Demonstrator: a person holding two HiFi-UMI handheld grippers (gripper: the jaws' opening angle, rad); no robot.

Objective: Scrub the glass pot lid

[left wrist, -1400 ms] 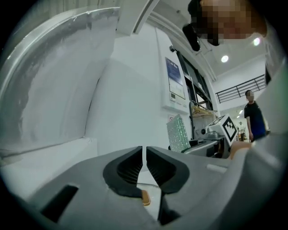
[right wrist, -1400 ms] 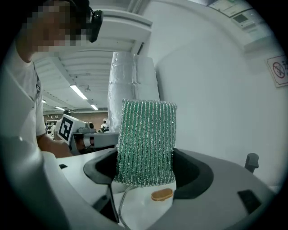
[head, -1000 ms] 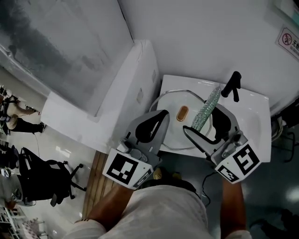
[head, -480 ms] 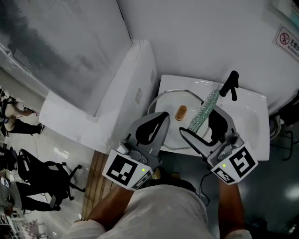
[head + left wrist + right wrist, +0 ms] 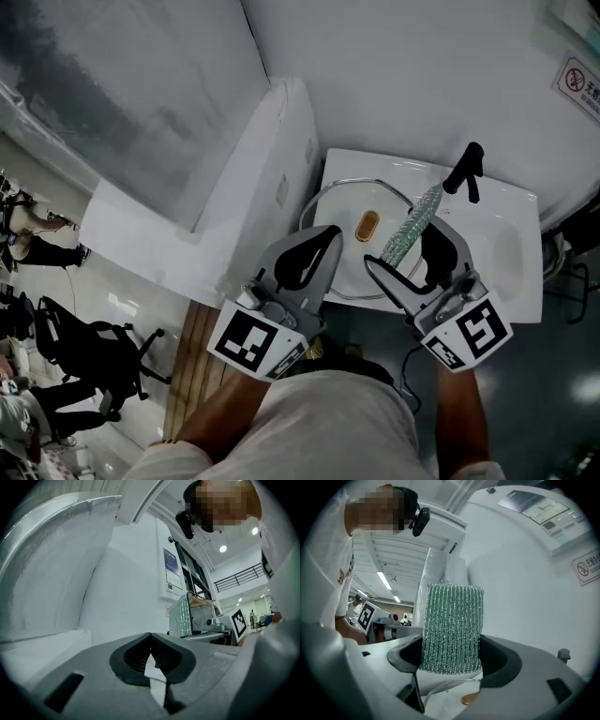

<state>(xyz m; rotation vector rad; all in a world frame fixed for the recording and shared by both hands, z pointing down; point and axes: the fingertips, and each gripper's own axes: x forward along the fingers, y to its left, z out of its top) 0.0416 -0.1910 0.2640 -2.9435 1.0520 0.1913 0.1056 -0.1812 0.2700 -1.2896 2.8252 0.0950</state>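
The glass pot lid (image 5: 349,199) lies flat in the white sink (image 5: 511,234), its brown knob (image 5: 367,225) up. My right gripper (image 5: 405,246) hovers over the lid's near right part, shut on a green sparkly scrubbing cloth (image 5: 412,223) that sticks out past the jaws toward the tap. From the right gripper view the cloth (image 5: 451,627) stands upright between the pads of that gripper (image 5: 451,656), with the lid's rim (image 5: 440,686) and knob (image 5: 469,698) below. My left gripper (image 5: 328,232) hangs over the lid's near left edge. Its jaws (image 5: 151,638) meet with nothing between them.
A black tap (image 5: 466,171) stands at the sink's back edge. A white slanted panel (image 5: 253,169) borders the sink on the left, a white wall (image 5: 403,75) stands behind it. Office chairs (image 5: 84,361) and people are far off at the left.
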